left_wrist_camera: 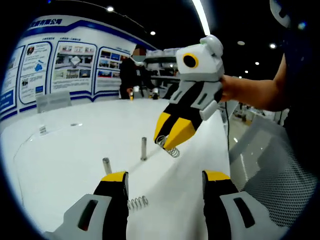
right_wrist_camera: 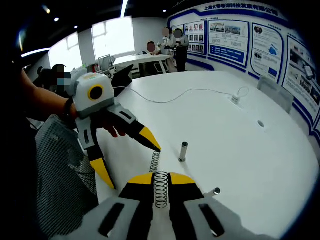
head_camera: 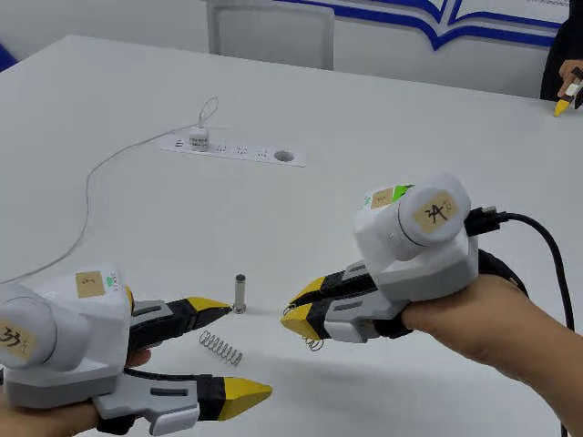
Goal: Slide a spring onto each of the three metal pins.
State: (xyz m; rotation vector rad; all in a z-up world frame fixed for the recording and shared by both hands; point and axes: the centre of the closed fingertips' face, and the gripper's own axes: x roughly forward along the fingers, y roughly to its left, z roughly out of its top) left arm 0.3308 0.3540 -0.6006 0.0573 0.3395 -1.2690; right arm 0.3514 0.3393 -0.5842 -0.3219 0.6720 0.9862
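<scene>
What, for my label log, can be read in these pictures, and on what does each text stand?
"34": handwritten on the right cap label, on the round cap of the right tool.
"33", it seems: handwritten on the left cap label, on the cap of the left tool.
Text on the wall posters: too small and blurred to read.

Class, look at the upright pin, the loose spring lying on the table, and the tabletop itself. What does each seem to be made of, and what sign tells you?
The upright pin looks like steel or a similar metal: grey and smooth, with a bright glint down its side. The loose spring looks like thin, silvery coiled metal wire. The table has a white, smooth, matt top, perhaps laminate or painted board; the look leaves that open.
</scene>
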